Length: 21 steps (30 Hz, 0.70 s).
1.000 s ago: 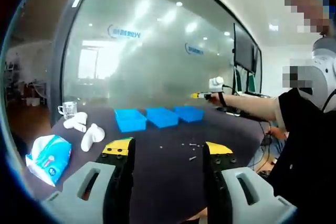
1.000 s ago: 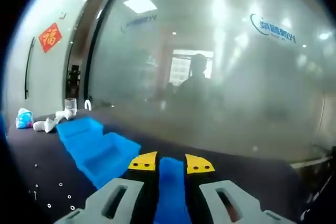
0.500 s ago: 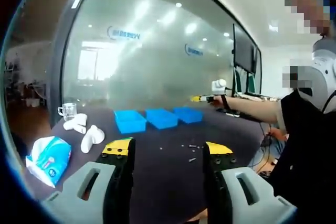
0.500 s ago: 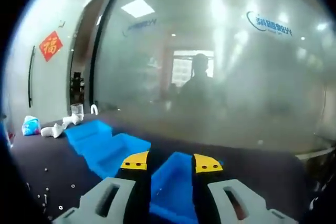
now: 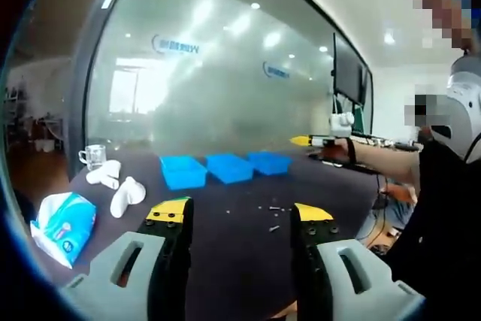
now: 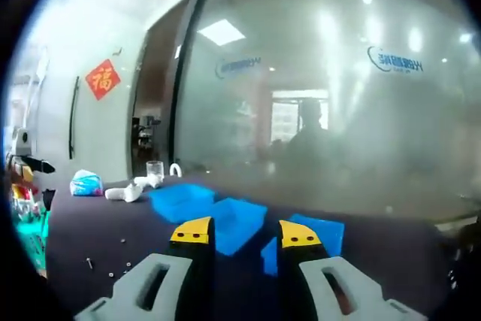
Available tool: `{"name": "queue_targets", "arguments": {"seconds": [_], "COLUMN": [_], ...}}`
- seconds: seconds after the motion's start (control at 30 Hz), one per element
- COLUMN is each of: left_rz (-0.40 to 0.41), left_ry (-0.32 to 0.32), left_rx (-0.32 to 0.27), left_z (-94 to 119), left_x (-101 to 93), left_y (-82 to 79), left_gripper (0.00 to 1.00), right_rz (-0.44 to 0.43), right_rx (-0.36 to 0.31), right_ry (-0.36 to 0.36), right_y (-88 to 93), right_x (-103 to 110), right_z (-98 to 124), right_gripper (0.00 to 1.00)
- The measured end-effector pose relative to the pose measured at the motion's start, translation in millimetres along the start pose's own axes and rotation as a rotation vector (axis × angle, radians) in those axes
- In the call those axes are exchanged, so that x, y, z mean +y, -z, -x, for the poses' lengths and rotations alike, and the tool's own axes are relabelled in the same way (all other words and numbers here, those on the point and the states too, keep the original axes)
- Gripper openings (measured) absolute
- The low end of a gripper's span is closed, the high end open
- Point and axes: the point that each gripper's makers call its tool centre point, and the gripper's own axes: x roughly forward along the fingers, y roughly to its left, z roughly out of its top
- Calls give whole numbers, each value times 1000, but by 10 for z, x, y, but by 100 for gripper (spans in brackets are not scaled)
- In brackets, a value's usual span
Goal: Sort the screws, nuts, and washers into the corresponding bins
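Hovering over the dark table (image 5: 240, 261), both grippers are held with jaws apart and nothing between them.

In the left gripper view, the left gripper (image 5: 234, 214) is held low at the near edge, as it was a second ago; small fasteners (image 5: 272, 208) lie scattered just past its tips, and three blue bins (image 5: 225, 168) stand in a row farther back. A tissue pack (image 5: 63, 223), white objects (image 5: 124, 195) and a glass (image 5: 94, 155) are seen on the left. The right gripper (image 5: 302, 140), earlier held just above the bins, has been drawn back to the right, well clear of them. In the right gripper view, its gap (image 6: 240, 229) has widened slightly, and the bins (image 6: 218, 212), once directly beneath the tips, now lie ahead, with fasteners (image 6: 113, 264) at lower left.
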Motion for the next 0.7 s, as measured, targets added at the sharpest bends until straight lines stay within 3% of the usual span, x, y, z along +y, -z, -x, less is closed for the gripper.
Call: {"name": "queue_targets", "arguments": {"seconds": [0.27,0.47,0.7], "left_rz": [-1,-40,-45], "left_ry": [13,2,7], "left_rx": [8,18,26], "left_z": [-12,1,-10], "left_x": [-35,-40,-75], "left_y": [33,40,44], "left_gripper": [52,52,52], "right_rz": [46,0,-16], "right_rx": [-37,3,-6], "right_ry": [-63,-82,-81], "right_y": [29,166,234], "right_x": [305,382,461], "right_z": [456,782,1153], "right_gripper": [29,29,29]}}
